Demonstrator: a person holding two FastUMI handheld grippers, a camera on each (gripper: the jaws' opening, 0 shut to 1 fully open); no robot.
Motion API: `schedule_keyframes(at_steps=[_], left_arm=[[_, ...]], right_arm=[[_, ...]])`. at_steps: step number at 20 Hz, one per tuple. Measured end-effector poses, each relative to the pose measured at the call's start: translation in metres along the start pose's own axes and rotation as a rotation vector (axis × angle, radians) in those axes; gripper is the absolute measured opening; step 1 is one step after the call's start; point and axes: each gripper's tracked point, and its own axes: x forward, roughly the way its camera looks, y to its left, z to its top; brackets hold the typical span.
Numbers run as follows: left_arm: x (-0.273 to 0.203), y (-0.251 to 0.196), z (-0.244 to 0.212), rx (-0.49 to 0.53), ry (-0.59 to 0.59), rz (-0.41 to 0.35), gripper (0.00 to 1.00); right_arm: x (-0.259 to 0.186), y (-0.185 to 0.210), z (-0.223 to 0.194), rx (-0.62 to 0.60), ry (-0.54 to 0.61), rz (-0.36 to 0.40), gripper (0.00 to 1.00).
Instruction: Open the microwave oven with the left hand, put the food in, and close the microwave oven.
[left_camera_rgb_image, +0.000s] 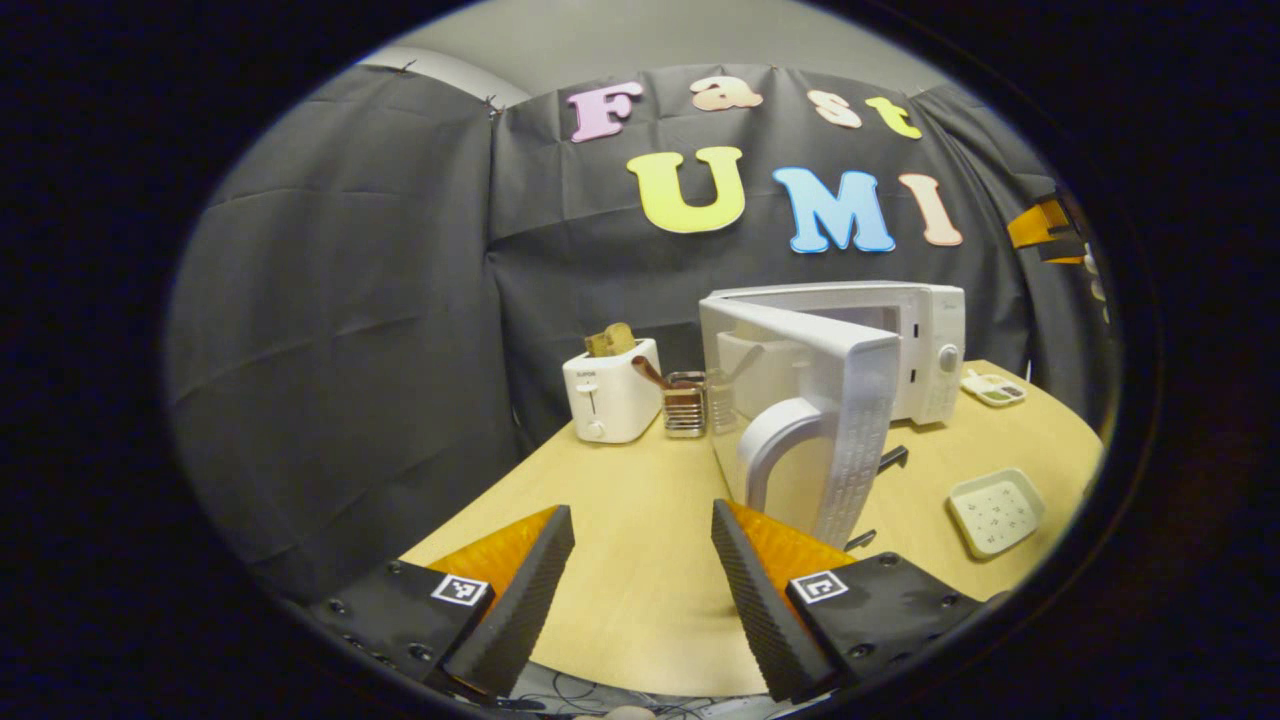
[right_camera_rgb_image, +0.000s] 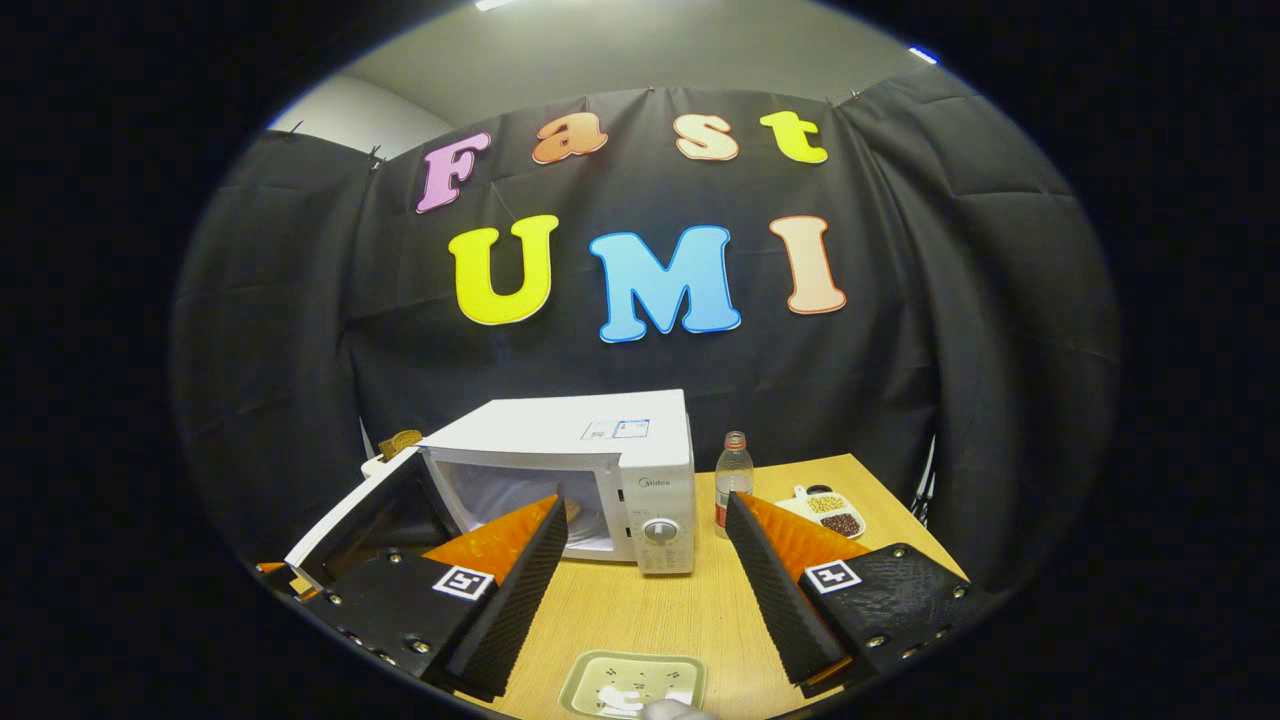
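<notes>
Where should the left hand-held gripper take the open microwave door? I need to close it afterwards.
Take the curved white handle on the door, coming from the front with the fingers either side of its upright bar. The handle arches off the door face, leaving a gap behind for a finger. The left hand-held gripper is open and faces it already. Pushing the door's flat outer face would likely work too.

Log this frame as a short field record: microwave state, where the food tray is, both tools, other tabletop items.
microwave oven: on wooden table, door swung open
cavity: food inside cannot be told
food tray: on table in front of microwave, outside it
left tool: open, holding nothing, near the door handle
right tool: open, holding nothing, above the tray
other items: toaster, bottle, divided snack dish
</notes>
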Motion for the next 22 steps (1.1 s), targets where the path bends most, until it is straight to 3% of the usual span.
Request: schedule_keyframes(at_steps=[3,22], left_arm=[[0.001,-0.035,-0.004,-0.053,0.021,-0.066,0.94],[0.058,-0.231,0.033,0.010,0.004,-0.346,0.94]], right_arm=[[-0.002,-0.003,0.001,0.011,0.000,0.014,0.97],[0.008,-0.089,-0.019,0.043,0.076,-0.094,0.97]])
